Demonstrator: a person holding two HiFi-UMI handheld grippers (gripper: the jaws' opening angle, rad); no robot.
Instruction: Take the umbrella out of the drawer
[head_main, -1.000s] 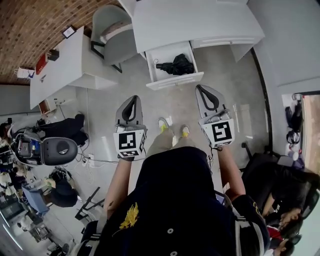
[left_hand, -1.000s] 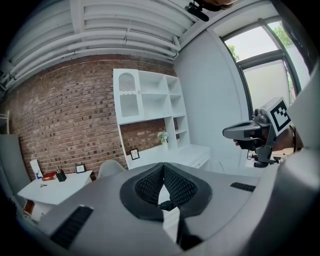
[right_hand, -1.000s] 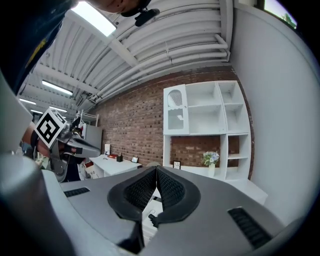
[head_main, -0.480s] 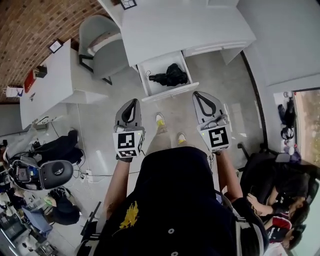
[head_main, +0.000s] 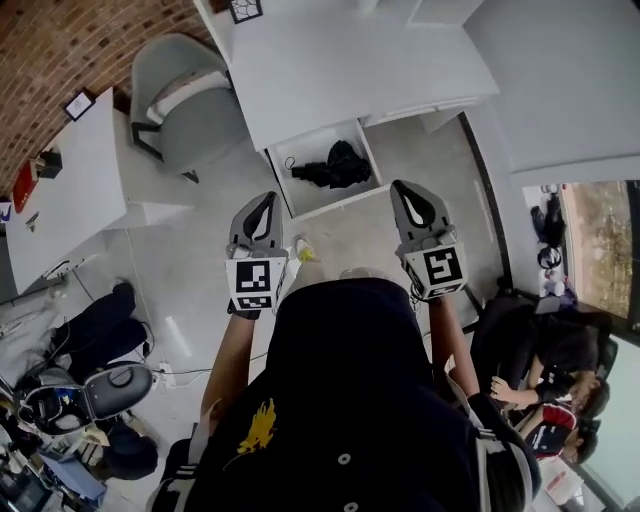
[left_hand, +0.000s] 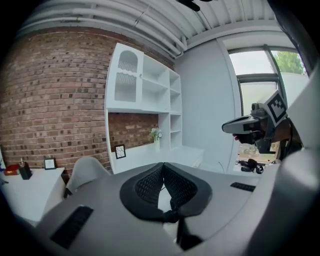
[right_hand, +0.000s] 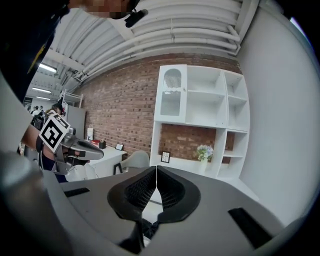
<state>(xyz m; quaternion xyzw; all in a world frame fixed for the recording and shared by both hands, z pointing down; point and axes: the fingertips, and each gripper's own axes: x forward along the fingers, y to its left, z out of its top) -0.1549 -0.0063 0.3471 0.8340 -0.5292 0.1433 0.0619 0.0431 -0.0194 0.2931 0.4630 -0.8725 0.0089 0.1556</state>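
Note:
In the head view a black folded umbrella (head_main: 331, 165) lies in the open white drawer (head_main: 287, 182) under the white desk (head_main: 350, 60). My left gripper (head_main: 267, 197) is held out short of the drawer's front, at its left corner, shut and holding nothing. The right gripper (head_main: 402, 186) is level with the drawer's right corner, also shut and empty. In the left gripper view the pads (left_hand: 150, 182) meet at their tips, and the right gripper (left_hand: 241, 125) shows to the side. The right gripper view has its pads (right_hand: 142, 187) pressed together.
A grey chair (head_main: 175, 95) stands left of the drawer, beside a second white desk (head_main: 60, 195). People sit at the right (head_main: 545, 350). Bags and gear lie on the floor at lower left (head_main: 85, 390). A white shelf unit (left_hand: 142, 85) stands against the brick wall.
Both grippers have moved forward with the person, and the drawer with the umbrella now lies closer in front of them. Both jaws stayed shut.

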